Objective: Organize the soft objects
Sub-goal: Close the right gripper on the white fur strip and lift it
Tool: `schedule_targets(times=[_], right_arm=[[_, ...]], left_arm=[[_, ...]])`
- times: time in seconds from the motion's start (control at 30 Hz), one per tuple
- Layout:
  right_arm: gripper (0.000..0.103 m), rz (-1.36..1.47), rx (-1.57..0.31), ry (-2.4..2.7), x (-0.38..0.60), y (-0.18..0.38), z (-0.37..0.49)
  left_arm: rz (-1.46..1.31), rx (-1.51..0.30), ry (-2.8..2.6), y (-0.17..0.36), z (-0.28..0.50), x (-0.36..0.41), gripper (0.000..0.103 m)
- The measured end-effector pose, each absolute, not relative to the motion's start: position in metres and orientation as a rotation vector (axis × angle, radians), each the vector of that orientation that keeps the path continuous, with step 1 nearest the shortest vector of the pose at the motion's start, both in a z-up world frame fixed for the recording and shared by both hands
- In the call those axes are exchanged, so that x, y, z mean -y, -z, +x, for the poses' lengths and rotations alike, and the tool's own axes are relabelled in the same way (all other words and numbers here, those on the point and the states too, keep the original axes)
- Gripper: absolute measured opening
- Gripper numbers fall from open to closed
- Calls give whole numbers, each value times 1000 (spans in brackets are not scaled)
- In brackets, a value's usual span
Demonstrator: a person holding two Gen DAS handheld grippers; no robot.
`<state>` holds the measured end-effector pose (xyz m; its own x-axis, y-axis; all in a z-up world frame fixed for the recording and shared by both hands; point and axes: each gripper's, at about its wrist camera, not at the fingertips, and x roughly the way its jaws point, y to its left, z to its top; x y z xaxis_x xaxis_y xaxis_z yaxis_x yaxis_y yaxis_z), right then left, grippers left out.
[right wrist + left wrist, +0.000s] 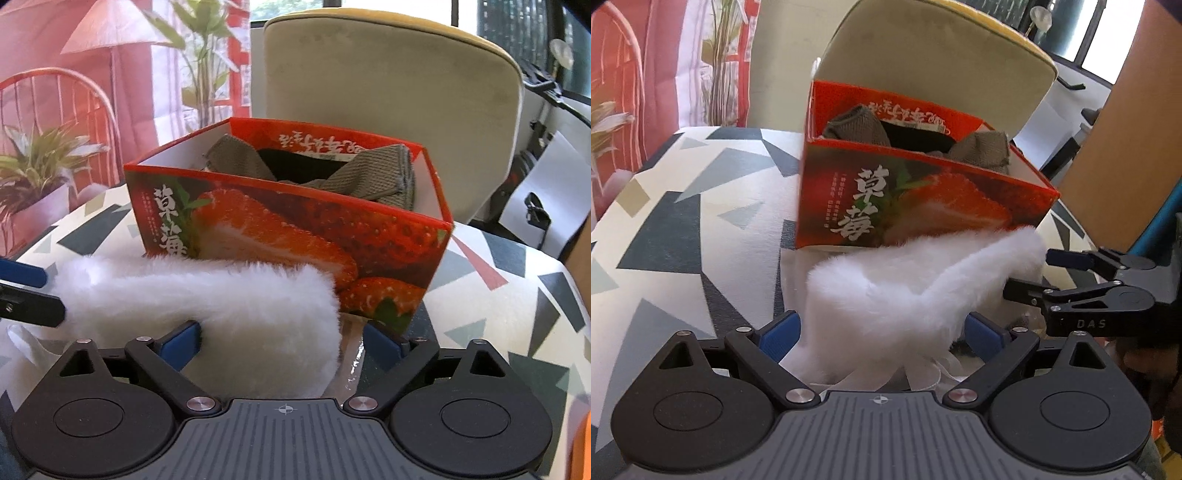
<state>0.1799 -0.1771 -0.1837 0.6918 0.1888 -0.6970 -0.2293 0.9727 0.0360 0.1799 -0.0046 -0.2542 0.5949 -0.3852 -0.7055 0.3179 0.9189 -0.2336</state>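
A white fluffy cloth [905,291] lies on the patterned table in front of a red strawberry box [916,206]. The box holds grey-brown knitted cloths [857,125] and a black item. My left gripper [882,332] has its blue pads on either side of the white cloth with the jaws wide apart. My right gripper [282,343] likewise straddles the white cloth [221,295] with its jaws wide. The right gripper also shows in the left wrist view [1030,273], at the cloth's right end. The box [295,236] stands just behind the cloth.
A beige padded chair back [388,81] stands behind the box. The table [683,229] has a grey and white triangle pattern. A brown cardboard panel [1126,129] stands at the right. Clear plastic wrap [351,354] lies under the cloth.
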Motion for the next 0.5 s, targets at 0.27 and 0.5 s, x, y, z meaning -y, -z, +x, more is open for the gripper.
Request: schedule_targets(times=[0.27, 0.5], right_arm=[[83, -43, -796, -277, 175, 190, 187], [74, -23, -807, -305, 175, 196, 192]], left_arm=[[-128, -893, 424, 274, 195, 9, 96], [-118, -895, 438, 279, 197, 11, 81]])
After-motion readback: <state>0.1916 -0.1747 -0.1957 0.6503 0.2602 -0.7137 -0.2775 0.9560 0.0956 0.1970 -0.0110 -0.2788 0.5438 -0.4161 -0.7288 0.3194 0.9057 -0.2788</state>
